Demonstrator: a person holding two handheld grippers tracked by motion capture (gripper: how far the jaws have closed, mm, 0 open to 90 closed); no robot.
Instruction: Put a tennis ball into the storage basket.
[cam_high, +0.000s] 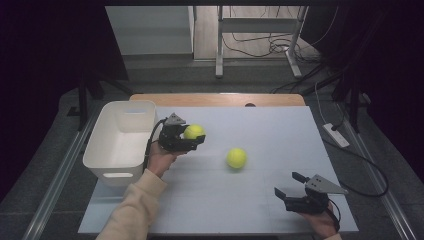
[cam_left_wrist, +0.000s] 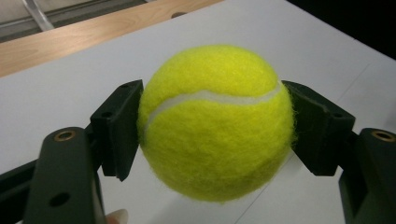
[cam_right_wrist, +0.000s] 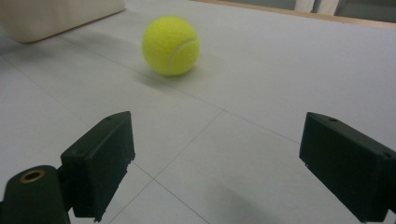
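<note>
Two tennis balls show in the high view. One ball (cam_high: 194, 131) sits clamped in the left gripper (cam_high: 192, 137) left of frame centre, raised off the mat (cam_high: 280, 130) — in the left gripper view it (cam_left_wrist: 215, 122) is pinched at its sides by both pads, the white seam running across its face. The second ball (cam_high: 236, 158) lies loose on the mat near the middle, well apart from both grippers. The right gripper (cam_high: 291, 184) rests at the lower right with its jaws spread wide and nothing between them; in its own view the loose ball (cam_right_wrist: 171, 45) lies ahead, toward the upper left.

A white bin (cam_high: 120, 141) stands at the mat's left edge, just beside the left gripper. Bare mat stretches between the loose ball and the right gripper — and up to the wooden strip (cam_high: 220, 99) at the far edge.
</note>
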